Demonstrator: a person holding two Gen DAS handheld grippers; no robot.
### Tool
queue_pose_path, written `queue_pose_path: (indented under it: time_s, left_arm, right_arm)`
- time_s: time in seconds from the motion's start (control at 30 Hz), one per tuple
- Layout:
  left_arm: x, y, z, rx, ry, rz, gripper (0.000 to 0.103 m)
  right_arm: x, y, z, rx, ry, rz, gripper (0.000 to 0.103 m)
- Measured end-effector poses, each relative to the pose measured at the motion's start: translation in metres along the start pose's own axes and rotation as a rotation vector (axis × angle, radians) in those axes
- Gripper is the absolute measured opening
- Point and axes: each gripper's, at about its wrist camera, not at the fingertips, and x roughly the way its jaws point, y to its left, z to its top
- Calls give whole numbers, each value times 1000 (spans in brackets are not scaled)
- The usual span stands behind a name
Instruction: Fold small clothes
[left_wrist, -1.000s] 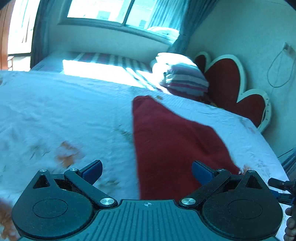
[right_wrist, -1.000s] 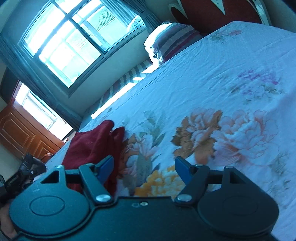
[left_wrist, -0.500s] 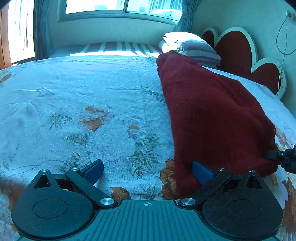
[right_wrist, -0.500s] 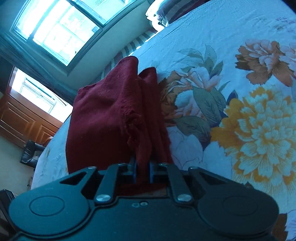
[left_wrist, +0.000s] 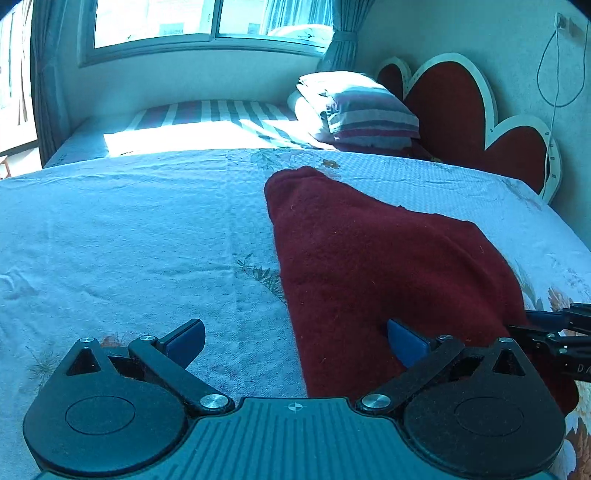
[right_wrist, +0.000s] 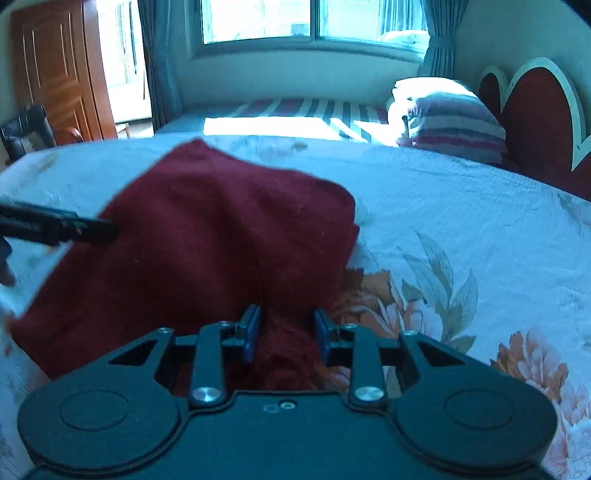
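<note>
Fingers of my right gripper (right_wrist: 284, 334), clamped on the maroon garment (right_wrist: 221, 236) half a second ago, now part around its near edge; left gripper (left_wrist: 295, 338) wide apart. Garment lies on the bed (left_wrist: 129, 229); fold laid, release underway.

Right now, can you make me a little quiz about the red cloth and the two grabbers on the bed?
1. True or false: the left gripper is wide open.
2. What lies between the right gripper and its pads: A) the striped pillow, B) the red cloth, C) nothing?
3. Fill in: the red cloth rests on the flowery ____.

Key:
1. True: its pads are far apart, one on the cloth's edge.
2. B: cloth bunches between the partly parted pads.
3. Bedsheet.
</note>
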Motion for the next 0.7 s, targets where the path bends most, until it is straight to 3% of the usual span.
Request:
queue_pose_path:
  time_s: [0.07,0.13,0.2,0.3,0.37,0.4,0.5,0.57,0.63,0.7]
  left_arm:
    - [-11,-3,14,17,-25,30,103]
    - [-16,-7,31,32,-90,50,103]
    - [-4,-7,48,12,-85,42,103]
    - [28,-11,64,41,-41,49,103]
    - [49,-14,62,71,6,114,103]
    - [55,-12,57,76,16,136,103]
    - [53,-2,46,4,-1,112,103]
    - [50,1,48,-12,2,107,103]
    - [49,-5,52,36,-11,141,103]
    - [61,-9,56,79,15,172,103]
  right_arm:
    - [0,-18,3,95,37,52,45]
    - [-14,-25,14,127,-9,70,40]
    - [-21,-28,31,117,-93,65,37]
    - [5,-38,56,134,-97,56,34]
    - [19,-43,63,150,-89,55,33]
    - [24,-44,63,149,-86,71,32]
    - [51,-33,50,94,1,67,29]
    - [47,-30,41,60,-43,66,29]
    - [42,-38,40,108,-38,78,29]
    - [41,-42,37,78,-23,34,35]
